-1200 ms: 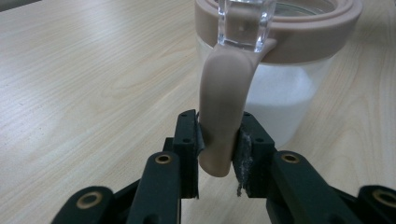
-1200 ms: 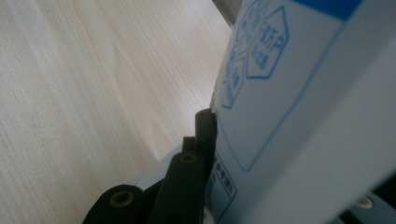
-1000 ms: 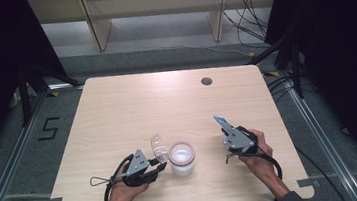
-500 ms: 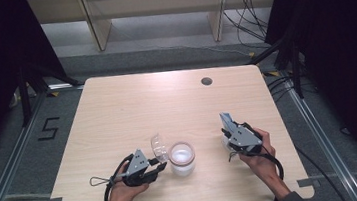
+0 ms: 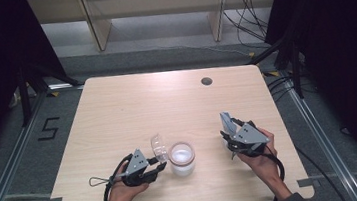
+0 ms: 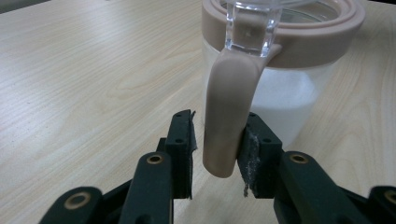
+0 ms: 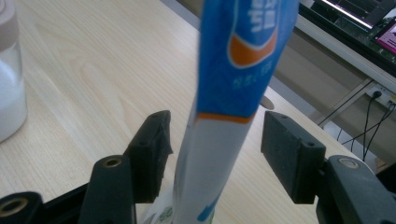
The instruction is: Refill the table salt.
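**Jar tab between the left jaws, sachet between the right**

A frosted jar (image 5: 181,158) with a pinkish silicone rim stands on the wooden table (image 5: 132,105), near the front edge and a little left of centre. Its clear hinged lid (image 5: 159,147) is tipped up and back on the jar's left side. White contents show through the wall in the left gripper view.

The left gripper (image 5: 152,169) lies low just left of the jar, held in the person's left hand (image 5: 124,192). In the left gripper view, the jar's pinkish tab (image 6: 227,116) hangs down between the two black jaws. The jaws stand narrowly apart; the right pad touches the tab, while a slim gap shows at the left pad.

The right gripper (image 5: 229,130) is well apart from the jar, toward the near right of the table, in the right hand (image 5: 261,162). A blue and white sachet (image 7: 233,93) stands upright between its jaws. The jaws are spread wide, with clear space on both sides of the sachet at the pads, so they are not pinching it there.

A dark round hole (image 5: 206,81) sits in the far right part of the tabletop.
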Tool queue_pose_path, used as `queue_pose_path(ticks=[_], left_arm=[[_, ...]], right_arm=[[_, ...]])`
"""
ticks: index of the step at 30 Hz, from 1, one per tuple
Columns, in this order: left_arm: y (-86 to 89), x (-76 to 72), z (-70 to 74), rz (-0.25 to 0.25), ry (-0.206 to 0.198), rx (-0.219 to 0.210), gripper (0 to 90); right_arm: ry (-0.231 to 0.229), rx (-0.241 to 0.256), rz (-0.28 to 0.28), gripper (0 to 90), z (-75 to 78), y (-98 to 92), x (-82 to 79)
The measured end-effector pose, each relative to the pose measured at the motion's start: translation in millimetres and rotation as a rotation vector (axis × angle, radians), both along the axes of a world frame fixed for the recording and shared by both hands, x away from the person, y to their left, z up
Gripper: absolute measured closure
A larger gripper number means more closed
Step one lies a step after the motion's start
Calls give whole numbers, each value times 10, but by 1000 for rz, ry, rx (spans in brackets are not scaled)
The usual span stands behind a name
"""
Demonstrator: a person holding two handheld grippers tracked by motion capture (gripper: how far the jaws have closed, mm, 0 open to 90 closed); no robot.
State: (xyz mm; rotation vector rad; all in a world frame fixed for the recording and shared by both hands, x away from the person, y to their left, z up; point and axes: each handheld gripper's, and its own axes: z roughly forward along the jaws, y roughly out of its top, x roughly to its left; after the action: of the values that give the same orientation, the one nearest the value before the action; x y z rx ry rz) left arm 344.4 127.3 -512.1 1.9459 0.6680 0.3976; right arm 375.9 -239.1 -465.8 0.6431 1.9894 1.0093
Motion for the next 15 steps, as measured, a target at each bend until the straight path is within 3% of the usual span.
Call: queue_pose_path(ticks=[15], left_arm=[[11, -3, 10, 3, 7, -16, 651]], right_arm=[[-18, 93, -25, 386, 63, -108, -157]])
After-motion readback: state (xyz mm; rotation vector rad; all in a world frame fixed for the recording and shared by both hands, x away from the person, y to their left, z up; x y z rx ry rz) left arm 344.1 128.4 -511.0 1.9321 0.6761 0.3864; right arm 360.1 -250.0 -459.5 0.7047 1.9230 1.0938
